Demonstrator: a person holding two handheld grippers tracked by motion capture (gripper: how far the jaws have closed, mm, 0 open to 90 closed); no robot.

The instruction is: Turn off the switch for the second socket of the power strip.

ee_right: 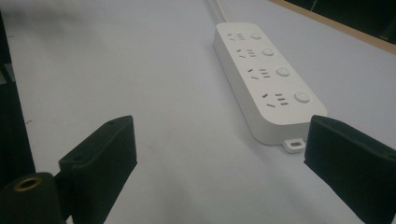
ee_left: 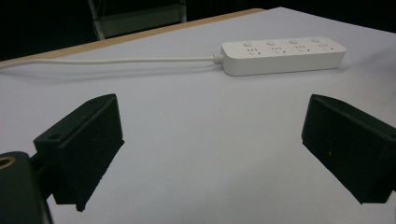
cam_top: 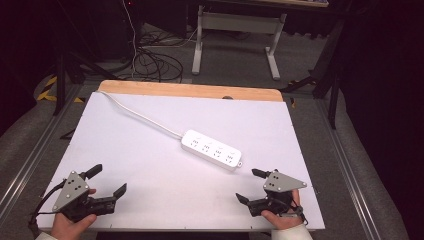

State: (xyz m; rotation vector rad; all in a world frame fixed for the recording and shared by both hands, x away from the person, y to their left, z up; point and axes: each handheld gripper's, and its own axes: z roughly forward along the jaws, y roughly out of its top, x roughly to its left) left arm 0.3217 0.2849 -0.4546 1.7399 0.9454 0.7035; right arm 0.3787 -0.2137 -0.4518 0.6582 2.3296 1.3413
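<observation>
At the near left corner of the white tabletop (cam_top: 150,165), the left gripper (cam_top: 107,181) rests in a hand, its black jaws spread wide with nothing between them. A long white plastic power strip with four sockets (cam_top: 211,149) lies flat mid-table, well apart from it, up and to the right. Its long axis runs diagonally, its white cord (cam_top: 140,116) trailing off to the far left edge. The right gripper (cam_top: 250,186), jaws likewise wide and empty, sits near the strip's cordless end, so it looks the handier one to reach. No containers here.
</observation>
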